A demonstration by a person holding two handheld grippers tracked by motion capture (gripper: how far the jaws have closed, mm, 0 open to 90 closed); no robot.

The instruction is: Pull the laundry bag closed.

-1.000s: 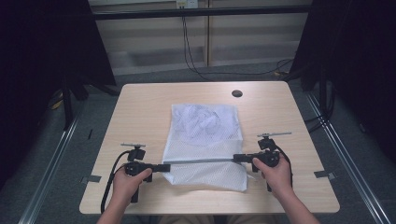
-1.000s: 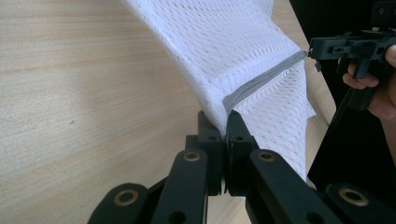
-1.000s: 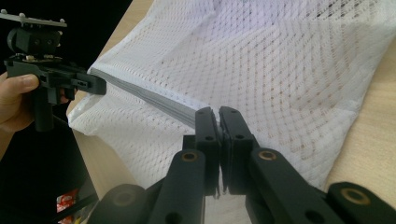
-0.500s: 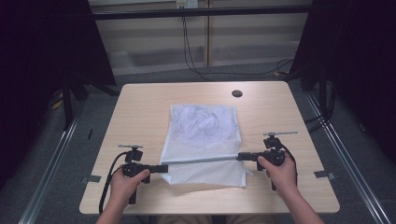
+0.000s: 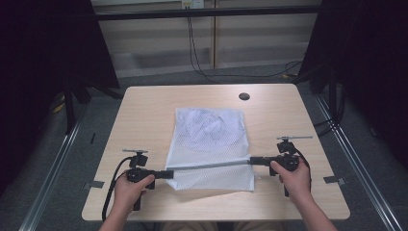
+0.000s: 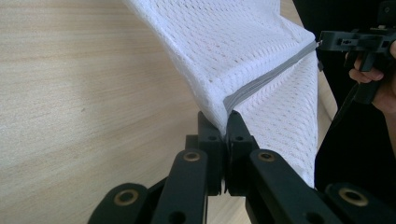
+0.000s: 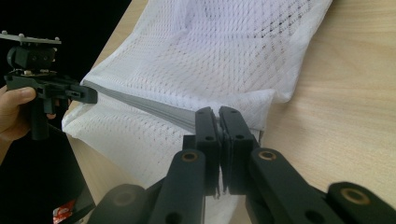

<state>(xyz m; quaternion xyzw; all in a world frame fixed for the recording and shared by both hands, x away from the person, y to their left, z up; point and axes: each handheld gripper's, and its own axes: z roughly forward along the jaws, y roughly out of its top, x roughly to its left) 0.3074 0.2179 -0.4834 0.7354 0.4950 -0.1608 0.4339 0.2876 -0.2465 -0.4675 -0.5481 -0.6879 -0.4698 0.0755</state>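
Stretching the white mesh bag (image 5: 211,144) by its grey zipper edge (image 5: 209,166) is the step I read here, with the band pulled taut between my two tools just above the near part of the table (image 5: 144,103). Starting at the left, my left gripper (image 5: 168,174) is clenched on the zipper's left end; in the left gripper view the black jaws meet on the fabric right where the grey strip runs out (image 6: 226,122). Across the middle, the bag lies flat on the wood, its far end toward the small dark hole (image 5: 244,96), while the near hem beyond the zipper droops toward me. On the right, my right gripper (image 5: 253,160) is likewise clamped on the other zipper end (image 7: 218,122). I judge the next move needs both grips kept firm and even, lifting or folding the taut edge over together so the mesh neither slips nor skews.
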